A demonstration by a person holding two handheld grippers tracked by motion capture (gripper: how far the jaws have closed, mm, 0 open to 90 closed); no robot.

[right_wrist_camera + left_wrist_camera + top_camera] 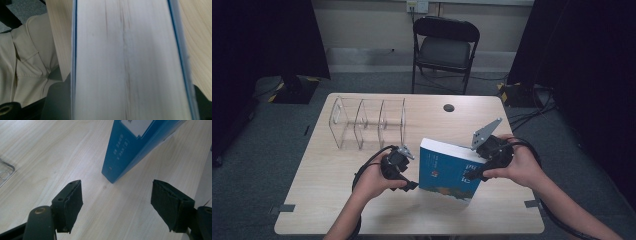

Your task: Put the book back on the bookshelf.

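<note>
Blue hardback book (449, 170) stands on its lower edge on my pale wooden table (327, 210), tilted, between my two tools. My right gripper (476, 172) is at the book's right-hand side; in the right gripper view the white page block sits between its jaws, which flank both covers, but I cannot tell whether the pads press on them. My left gripper (117, 206) hangs wide apart with nothing in it. Just ahead of its pads and a little above them, the book's spine corner meets the table, apart from both pads. Beyond my left gripper, further up the table, stands a clear plastic rack (368, 122), well apart from the book.
</note>
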